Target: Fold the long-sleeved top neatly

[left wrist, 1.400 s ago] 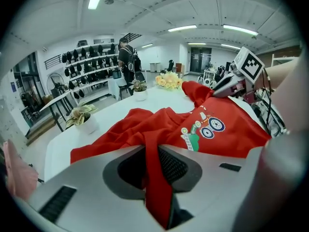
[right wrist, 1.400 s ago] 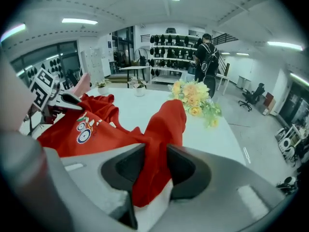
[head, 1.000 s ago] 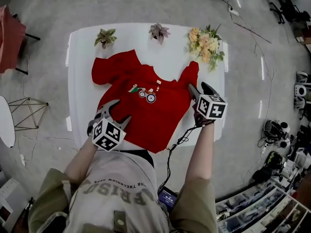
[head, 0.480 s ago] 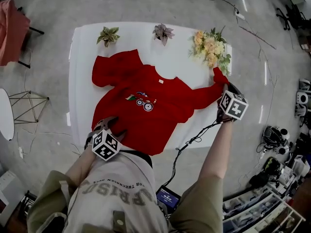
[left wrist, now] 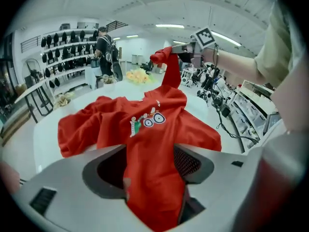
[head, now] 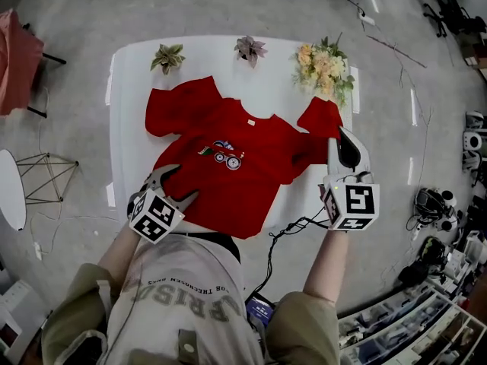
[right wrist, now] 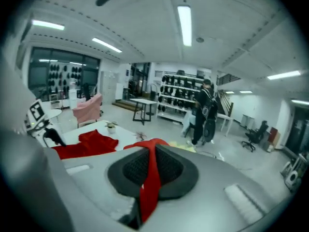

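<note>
The red long-sleeved fabric top with a small printed motif on its chest (head: 228, 169) lay face up on the white rectangular table (head: 122, 112), with its collar away from us and its hem at the near edge. Our right gripper (head: 339, 137) was clamped tight on the end of the red sleeve (head: 319, 117) at the table's right side and held it raised off the tabletop. In the right gripper view a strip of that cloth ran pinched between the pads. Our left gripper (head: 179, 185) sat at the hem, its jaws wide and just then opening a little further. Hem cloth bulged between them but, as far as we could judge, was not squeezed. The held sleeve stretched from the shoulder out to the right, so the body lay left of the right gripper. We judged the fold would carry that sleeve end leftward across the chest, work for the nearer right hand.
</note>
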The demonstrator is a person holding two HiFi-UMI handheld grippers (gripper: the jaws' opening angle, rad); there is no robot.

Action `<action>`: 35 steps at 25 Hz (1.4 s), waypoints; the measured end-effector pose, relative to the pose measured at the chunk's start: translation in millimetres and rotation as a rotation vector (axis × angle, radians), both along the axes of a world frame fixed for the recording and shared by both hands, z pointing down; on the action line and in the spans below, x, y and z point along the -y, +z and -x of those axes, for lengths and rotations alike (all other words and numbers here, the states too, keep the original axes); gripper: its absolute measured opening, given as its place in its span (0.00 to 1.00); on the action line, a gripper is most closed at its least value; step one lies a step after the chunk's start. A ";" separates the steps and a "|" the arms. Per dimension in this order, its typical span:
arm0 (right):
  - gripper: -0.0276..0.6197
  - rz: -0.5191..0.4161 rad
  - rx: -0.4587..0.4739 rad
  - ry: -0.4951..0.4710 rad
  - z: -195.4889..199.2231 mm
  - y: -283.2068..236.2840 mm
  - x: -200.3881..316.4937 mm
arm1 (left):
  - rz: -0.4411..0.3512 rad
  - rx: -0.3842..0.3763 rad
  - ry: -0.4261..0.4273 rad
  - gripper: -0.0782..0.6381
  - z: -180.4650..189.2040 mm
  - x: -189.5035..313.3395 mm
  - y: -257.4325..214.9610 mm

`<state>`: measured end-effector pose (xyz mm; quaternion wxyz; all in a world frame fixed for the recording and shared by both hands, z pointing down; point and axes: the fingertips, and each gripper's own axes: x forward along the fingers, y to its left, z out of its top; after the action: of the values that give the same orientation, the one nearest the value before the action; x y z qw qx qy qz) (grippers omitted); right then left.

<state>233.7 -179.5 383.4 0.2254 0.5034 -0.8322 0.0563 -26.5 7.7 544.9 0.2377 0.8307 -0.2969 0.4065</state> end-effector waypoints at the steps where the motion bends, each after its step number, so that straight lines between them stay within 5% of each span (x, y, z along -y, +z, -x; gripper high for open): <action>1: 0.06 -0.024 0.000 -0.060 30.1 -9.6 -16.8 | -0.018 0.000 0.004 0.51 3.7 5.5 -4.1; 5: 0.06 -0.033 -0.109 -0.343 139.2 2.4 -96.3 | -0.035 -0.026 0.029 0.51 16.3 11.6 -12.8; 9: 0.06 0.125 -0.011 -0.396 217.1 72.4 -173.5 | 0.007 -0.039 0.123 0.53 26.1 -1.3 -9.1; 13: 0.06 0.224 -0.156 -0.490 262.1 146.9 -222.4 | 0.061 -0.010 0.222 0.53 40.2 -20.5 5.0; 15: 0.22 0.292 -0.208 -0.524 267.0 170.0 -237.8 | 0.080 -0.010 0.260 0.53 43.5 -28.7 10.3; 18: 0.54 0.314 -0.147 -0.514 254.9 141.3 -242.6 | 0.076 -0.020 0.312 0.53 40.3 -30.3 11.8; 23: 0.56 0.260 -0.032 -0.198 143.7 90.8 -207.9 | 0.054 -0.017 0.441 0.53 10.5 -30.0 14.8; 26: 0.55 0.338 -0.160 -0.080 73.4 124.2 -190.5 | 0.065 0.035 0.542 0.53 -5.3 -43.4 26.8; 29: 0.55 0.441 -0.297 -0.085 46.4 168.6 -180.3 | 0.099 0.048 0.559 0.53 -18.0 -55.5 38.4; 31: 0.52 0.491 -0.329 -0.105 42.0 191.6 -173.2 | 0.100 0.052 0.551 0.44 -21.7 -58.2 41.7; 34: 0.14 0.467 -0.391 -0.107 30.1 197.2 -157.9 | 0.010 0.049 0.519 0.26 -18.0 -46.9 27.8; 35: 0.12 0.432 -0.403 -0.094 23.6 188.9 -150.0 | -0.044 0.047 0.494 0.18 -13.4 -37.4 17.2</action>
<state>210.1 -29.6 572.2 0.4906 0.4054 -0.7618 0.1206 -13.1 45.0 562.1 0.1058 0.8735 -0.0989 0.4648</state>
